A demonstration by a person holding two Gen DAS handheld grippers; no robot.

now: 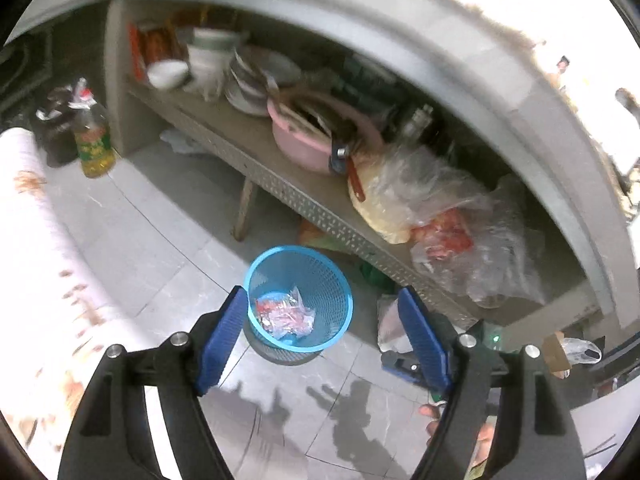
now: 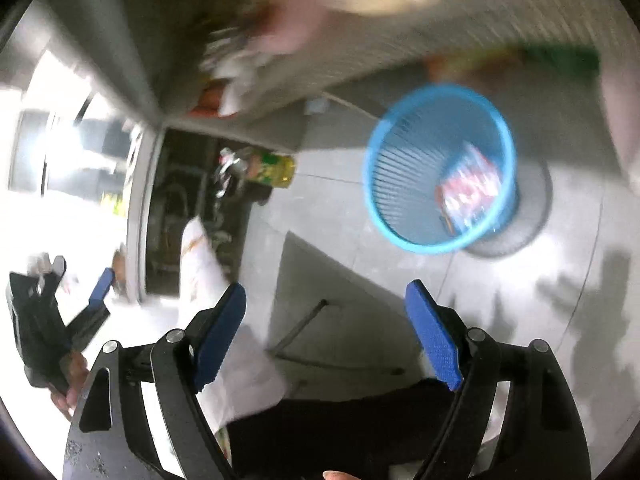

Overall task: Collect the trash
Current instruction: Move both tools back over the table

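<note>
Trash first: a crumpled red-and-silver wrapper (image 1: 285,312) lies at the bottom of the blue mesh bin (image 1: 339,280) on the tiled floor, seen from the left wrist view at about 6 o'clock, just beyond the fingertips. The left claw (image 1: 323,322) is spread wide and holds nothing. The right claw (image 2: 326,322) is also spread and empty, with the bin (image 2: 378,184) up at 2 o'clock and well apart.

Risks, as I judge them: the bin looks light, so a low-swinging claw could tip it and spill the wrapper. The right view is smeared with motion, so aim is poor.

On the shelf, a pink pot (image 1: 298,144) holds utensils, and clear plastic bags (image 1: 448,216) at 3 o'clock hold something red and something yellow.
</note>
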